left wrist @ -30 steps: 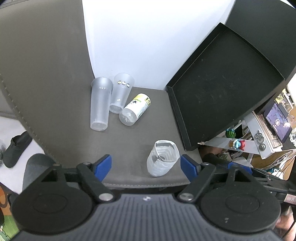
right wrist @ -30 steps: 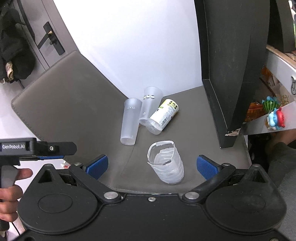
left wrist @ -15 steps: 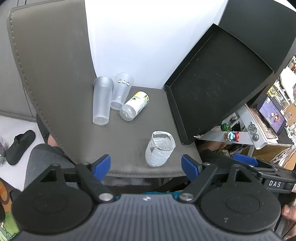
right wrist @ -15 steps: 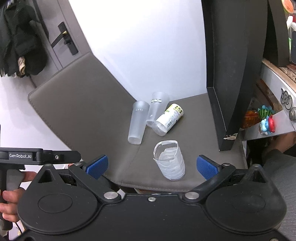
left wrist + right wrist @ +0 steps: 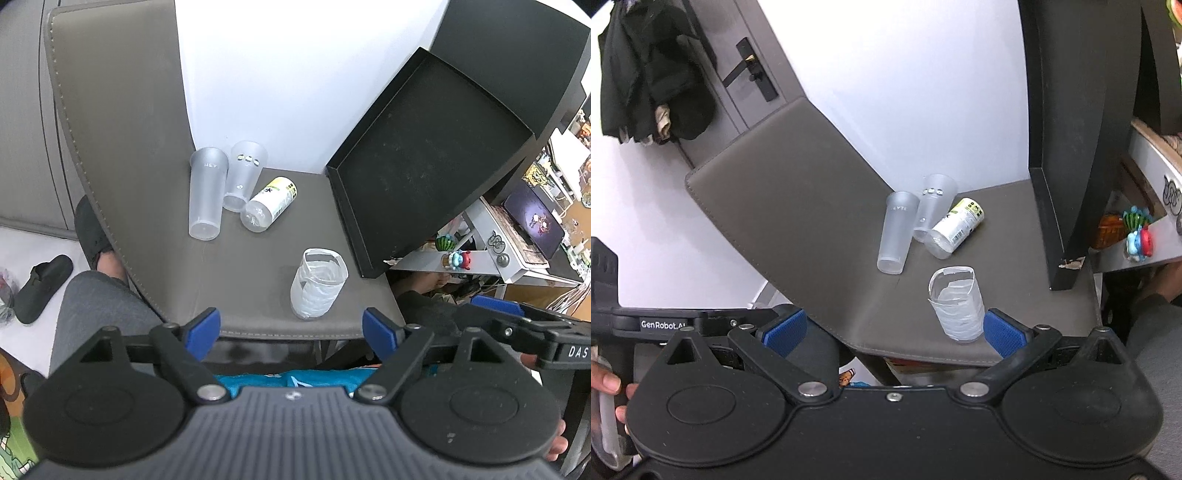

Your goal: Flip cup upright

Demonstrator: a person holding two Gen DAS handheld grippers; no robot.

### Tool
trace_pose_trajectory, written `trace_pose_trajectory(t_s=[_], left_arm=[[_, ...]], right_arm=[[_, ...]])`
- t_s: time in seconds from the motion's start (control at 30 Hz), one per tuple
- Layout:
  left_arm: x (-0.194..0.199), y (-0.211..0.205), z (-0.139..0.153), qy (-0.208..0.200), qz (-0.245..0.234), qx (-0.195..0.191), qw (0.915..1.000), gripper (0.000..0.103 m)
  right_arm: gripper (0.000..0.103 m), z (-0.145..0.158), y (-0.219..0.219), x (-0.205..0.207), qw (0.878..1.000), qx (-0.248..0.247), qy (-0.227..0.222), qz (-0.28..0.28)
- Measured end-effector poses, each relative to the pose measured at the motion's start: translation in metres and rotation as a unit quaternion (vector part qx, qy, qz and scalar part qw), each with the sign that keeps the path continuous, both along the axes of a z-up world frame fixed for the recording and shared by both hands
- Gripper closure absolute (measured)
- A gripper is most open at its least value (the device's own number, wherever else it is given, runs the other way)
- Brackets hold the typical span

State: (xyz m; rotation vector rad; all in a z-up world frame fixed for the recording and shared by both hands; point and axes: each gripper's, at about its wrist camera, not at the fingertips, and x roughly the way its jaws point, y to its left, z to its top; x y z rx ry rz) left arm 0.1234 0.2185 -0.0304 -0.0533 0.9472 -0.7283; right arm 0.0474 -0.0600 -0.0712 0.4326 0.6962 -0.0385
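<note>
A white tape-wrapped cup (image 5: 318, 283) stands upright, mouth up, near the front edge of the grey chair seat (image 5: 280, 240); it also shows in the right wrist view (image 5: 957, 303). Two frosted clear cups (image 5: 207, 194) (image 5: 243, 175) stand side by side at the back of the seat, also in the right wrist view (image 5: 897, 232). A yellow-labelled cup (image 5: 270, 204) lies on its side beside them. My left gripper (image 5: 291, 330) is open and empty, short of the seat's front edge. My right gripper (image 5: 892, 334) is open and empty, just in front of the wrapped cup.
A black open box (image 5: 424, 162) leans against the seat's right side. The chair backrest (image 5: 118, 110) rises at the left. A shelf with small toys (image 5: 456, 258) stands to the right. A person's leg (image 5: 96, 306) and a shoe (image 5: 40, 288) are at the lower left.
Both grippers have drawn back and up from the seat, so the cups look smaller and farther. The wrapped cup has stayed upright where it stood.
</note>
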Motion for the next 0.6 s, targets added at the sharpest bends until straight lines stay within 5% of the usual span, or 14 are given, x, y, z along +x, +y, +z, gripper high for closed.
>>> trace_pose_trajectory(t_s=[0.6], left_arm=[[-0.0094,0.0031,0.0053,-0.012,-0.004,0.000,0.9999,0.020]], right_arm=[[0.000,-0.0009,-0.0051,-0.0075,1.000,-0.012,0.008,-0.024]])
